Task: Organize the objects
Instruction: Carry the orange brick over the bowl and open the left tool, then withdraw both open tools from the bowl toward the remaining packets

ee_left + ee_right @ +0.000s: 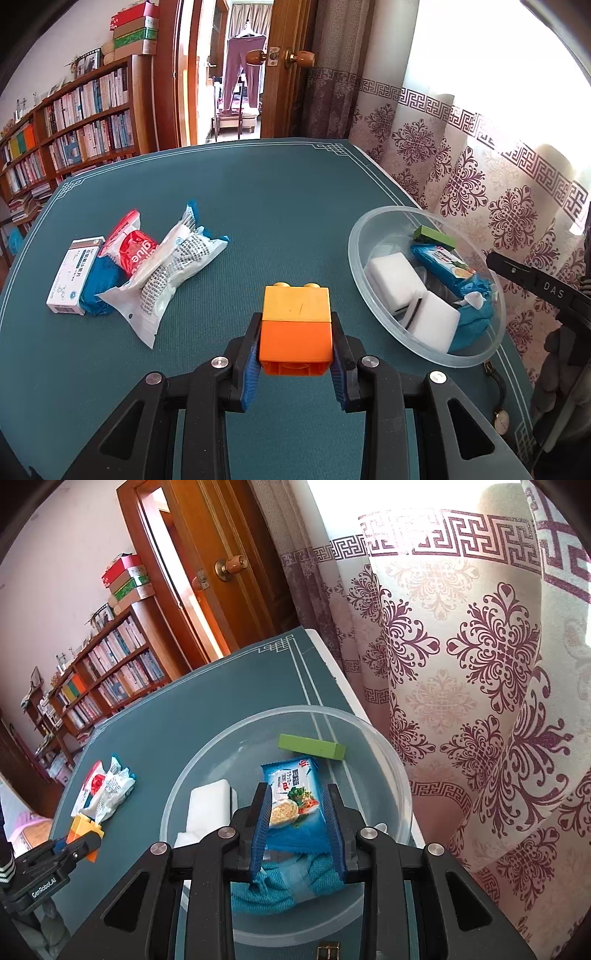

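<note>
Left gripper (pixel 295 345) clamped on one orange-and-yellow block (pixel 295 325), held over the teal mat (pixel 258 206); right gripper (pixel 299 830) jaws parted partway, nothing gripped, above one clear bowl (pixel 391 760). Bowl contents under those jaws: one blue cracker packet (pixel 295 797), one green bar (pixel 312 746), one teal cloth (pixel 280 890), and two white sponges (pixel 391 280). Only the left view shows both sponges, plus a white box (pixel 72 277) beside three wrapped packets (pixel 166 273) left of its jaws.

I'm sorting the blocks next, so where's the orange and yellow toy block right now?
The orange and yellow toy block is clamped in the left hand-held gripper, held over the green table mat, between the clear plastic bowl and the snack packets.
</note>
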Motion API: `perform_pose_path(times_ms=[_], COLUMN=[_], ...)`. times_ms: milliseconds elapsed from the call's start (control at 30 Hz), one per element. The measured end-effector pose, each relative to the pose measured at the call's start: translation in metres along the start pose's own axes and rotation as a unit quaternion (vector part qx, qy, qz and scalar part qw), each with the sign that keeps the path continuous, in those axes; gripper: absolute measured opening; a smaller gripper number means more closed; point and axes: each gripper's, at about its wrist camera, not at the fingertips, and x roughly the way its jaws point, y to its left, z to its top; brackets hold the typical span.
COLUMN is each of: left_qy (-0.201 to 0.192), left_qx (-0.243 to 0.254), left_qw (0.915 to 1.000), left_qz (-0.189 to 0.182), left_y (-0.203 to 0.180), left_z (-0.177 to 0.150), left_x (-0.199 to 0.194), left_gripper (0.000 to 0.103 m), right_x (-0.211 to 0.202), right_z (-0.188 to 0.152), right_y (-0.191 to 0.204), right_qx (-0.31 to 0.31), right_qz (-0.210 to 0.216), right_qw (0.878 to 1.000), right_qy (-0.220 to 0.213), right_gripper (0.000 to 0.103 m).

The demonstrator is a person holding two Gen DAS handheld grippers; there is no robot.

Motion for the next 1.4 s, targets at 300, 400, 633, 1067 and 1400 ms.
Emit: perform_pose_path(times_ms=[300,400,633,1067,1400], left_qy=[0.0,-0.002,0.014,-0.003,-0.013], left_qx=[0.038,0.048,0.06,0.047,0.031], left_qw=[0.9987,0.9979,0.9953,0.991,0.9968], left_qz=[-0.034,-0.044,-0.075,-0.125,-0.073], left_y=[-0.045,-0.058,-0.09,-0.11,-0.094], left_z=[0.015,0.02,0.027,0.04,0.035], left_x=[0.007,0.011,0.029,0.04,0.038], left_gripper=[0.034,0.034,0.034,0.06,0.083], right_x=[-0.018,-0.021,-0.021,-0.02,-0.015], right_z=[-0.004,-0.003,-0.004,-0.004,-0.008], right_y=[-0.011,-0.019,-0.032,-0.035,-0.029], right_qx=[-0.004,0.0,0.012,0.017,0.008], right_qz=[0.003,0.003,0.011,0.02,0.021], right_qw=[1.0,1.0,1.0,1.0,1.0], right_qy=[-0.011,-0.011,-0.007,-0.007,0.002], right_gripper=[0.03,0.03,0.031,0.031,0.031])
